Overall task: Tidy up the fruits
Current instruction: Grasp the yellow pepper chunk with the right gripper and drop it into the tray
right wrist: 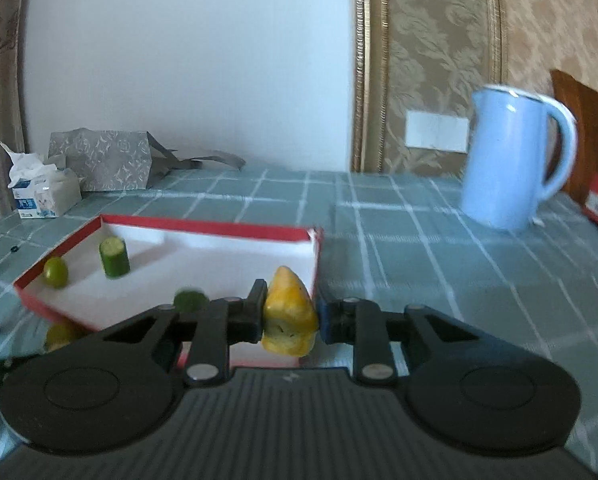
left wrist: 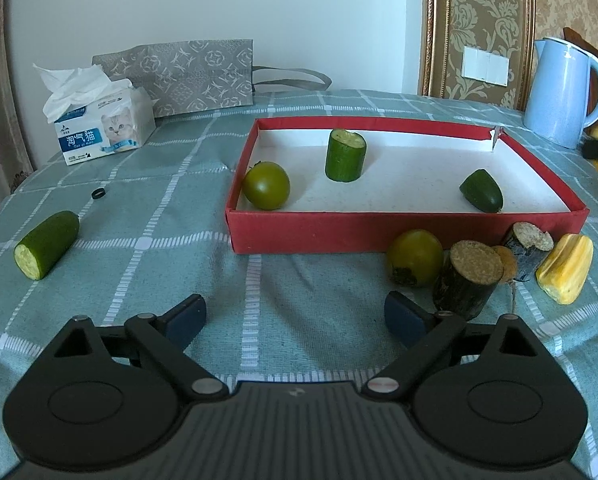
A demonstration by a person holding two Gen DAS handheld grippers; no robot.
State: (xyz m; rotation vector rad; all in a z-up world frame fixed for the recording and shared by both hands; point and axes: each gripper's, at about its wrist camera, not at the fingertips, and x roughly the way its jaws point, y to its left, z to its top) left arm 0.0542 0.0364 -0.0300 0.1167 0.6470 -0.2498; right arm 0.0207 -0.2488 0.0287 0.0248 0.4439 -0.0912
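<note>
While the right gripper (right wrist: 290, 316) clamps a yellow fruit piece (right wrist: 289, 312) between its jaws, above the near right corner of the red box (right wrist: 203, 227), the left gripper (left wrist: 295, 318) hangs wide open and empty over the checked tablecloth (left wrist: 171, 216). Just ahead of the left jaws and to their right lie a green tomato (left wrist: 414, 258), two dark cut stalk sections (left wrist: 469, 280) and another yellow piece (left wrist: 566, 274), all outside the box's front wall. Further ahead, inside the box, sit a second green tomato (left wrist: 267, 185), an upright cucumber chunk (left wrist: 345, 155) and a cucumber end (left wrist: 481, 191). Far to the left of the left jaws a cucumber half (left wrist: 47, 244) lies alone on the cloth. By my reckoning the job is under halfway: three pieces are boxed, one is in transit, five wait outside. Beyond stand a tissue box (left wrist: 103, 126), a grey bag (left wrist: 183, 74) and a blue kettle (left wrist: 561, 92). The right view is motion-blurred, so whether the held piece is over the box floor or its rim is unclear; the box's near edge is hidden by the gripper body.
</note>
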